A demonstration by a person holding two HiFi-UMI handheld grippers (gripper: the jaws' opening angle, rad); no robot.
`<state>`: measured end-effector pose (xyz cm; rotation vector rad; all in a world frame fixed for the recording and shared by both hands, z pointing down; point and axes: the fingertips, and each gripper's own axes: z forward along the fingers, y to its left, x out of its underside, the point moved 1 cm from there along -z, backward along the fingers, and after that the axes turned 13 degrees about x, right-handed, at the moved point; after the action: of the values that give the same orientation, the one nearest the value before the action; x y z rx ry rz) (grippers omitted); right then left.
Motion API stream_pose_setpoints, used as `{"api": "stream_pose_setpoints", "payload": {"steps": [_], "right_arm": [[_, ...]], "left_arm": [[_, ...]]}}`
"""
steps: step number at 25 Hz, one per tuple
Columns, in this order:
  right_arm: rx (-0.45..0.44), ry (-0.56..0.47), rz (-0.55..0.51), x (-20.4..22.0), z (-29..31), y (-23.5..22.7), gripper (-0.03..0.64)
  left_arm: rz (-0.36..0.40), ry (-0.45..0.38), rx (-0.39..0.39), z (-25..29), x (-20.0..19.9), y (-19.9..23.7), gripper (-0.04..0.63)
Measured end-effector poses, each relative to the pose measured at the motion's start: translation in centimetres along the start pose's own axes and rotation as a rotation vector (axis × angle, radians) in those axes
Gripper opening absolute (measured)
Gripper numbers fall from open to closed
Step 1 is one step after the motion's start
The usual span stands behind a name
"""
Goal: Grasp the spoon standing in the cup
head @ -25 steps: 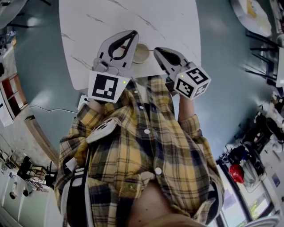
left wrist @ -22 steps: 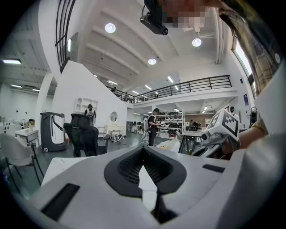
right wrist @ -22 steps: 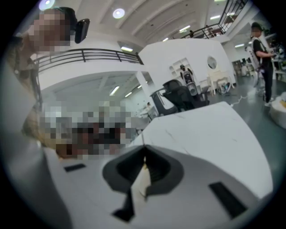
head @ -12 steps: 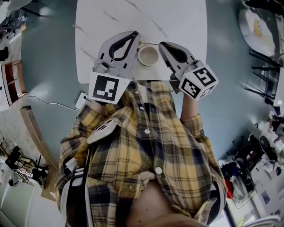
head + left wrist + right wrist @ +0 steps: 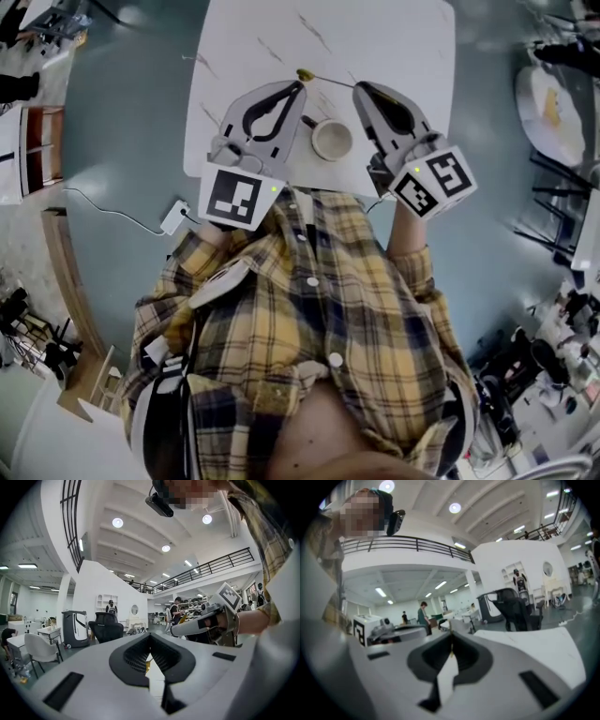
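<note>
Large open hall. Floor (image 5: 122, 122) grey-blue and glossy. White marble-veined table (image 5: 394, 37) stands on it, with a white power strip (image 5: 175, 217) and cable on the floor nearby. White walls (image 5: 89, 585). Ceiling (image 5: 140, 508) white, with round recessed lights (image 5: 117, 522). Mezzanine edged by black railing (image 5: 220, 563). Black office chair (image 5: 105, 626), white chair (image 5: 40, 648), white wall shelves (image 5: 105, 603).

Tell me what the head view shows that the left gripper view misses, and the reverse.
Head view only: the cup on the white table, and the spoon out of the cup, its handle end in the right gripper, jaws shut. Left gripper view only: the hall beyond, with a black chair and people standing. Both: the left gripper, jaws together, and the right gripper.
</note>
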<state>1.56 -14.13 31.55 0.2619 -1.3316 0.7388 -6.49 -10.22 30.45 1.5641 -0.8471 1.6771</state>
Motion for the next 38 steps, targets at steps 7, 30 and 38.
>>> {"api": "stream_pose_setpoints", "payload": {"steps": [7, 30, 38], "right_arm": [[-0.013, -0.128, -0.009, -4.3, 0.5, 1.3, 0.034], [-0.076, -0.201, -0.081, -7.7, 0.0, 3.3, 0.034], [-0.054, -0.199, -0.070, -7.3, -0.3, 2.5, 0.034]], "left_arm": [[0.026, -0.029, -0.047, -0.8, -1.7, 1.1, 0.016], [0.011, -0.045, -0.020, 1.3, -4.3, 1.4, 0.015], [0.011, -0.031, 0.015, 2.4, -3.8, 1.1, 0.016]]}}
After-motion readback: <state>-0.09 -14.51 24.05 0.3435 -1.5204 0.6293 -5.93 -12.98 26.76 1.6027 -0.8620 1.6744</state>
